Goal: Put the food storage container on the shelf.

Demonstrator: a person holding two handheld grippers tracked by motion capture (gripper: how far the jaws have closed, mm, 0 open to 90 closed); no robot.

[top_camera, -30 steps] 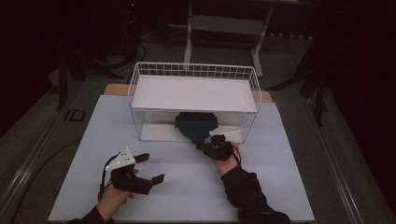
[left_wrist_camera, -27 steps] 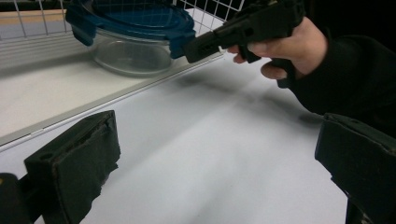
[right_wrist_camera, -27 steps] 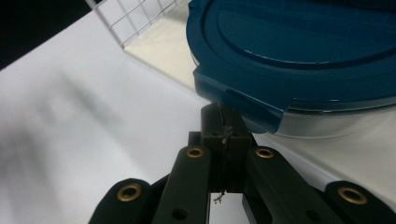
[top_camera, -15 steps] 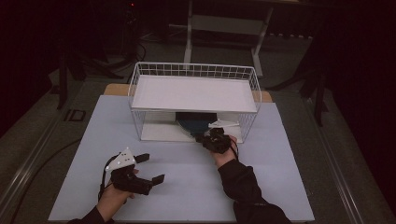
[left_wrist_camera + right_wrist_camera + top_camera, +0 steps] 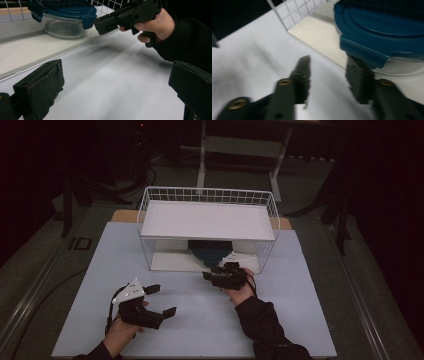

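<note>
My right gripper (image 5: pixel 212 276) sits at the open front of the white wire rack (image 5: pixel 207 196), jaws parted with nothing between them, one jaw tip just under a latch tab of the blue-lidded glass container (image 5: pixel 384 32) resting on the rack's lower shelf. To do this well I would square the jaws on that tab or the rim before closing (the close view is blurred, so I cannot tell whether the tip touches). My left gripper (image 5: pixel 160 300) waits wide open over the table (image 5: pixel 300 320).

Blue-lidded glass container (image 5: pixel 65 18) upright, apparently under rack (image 5: pixel 207 220).
</note>
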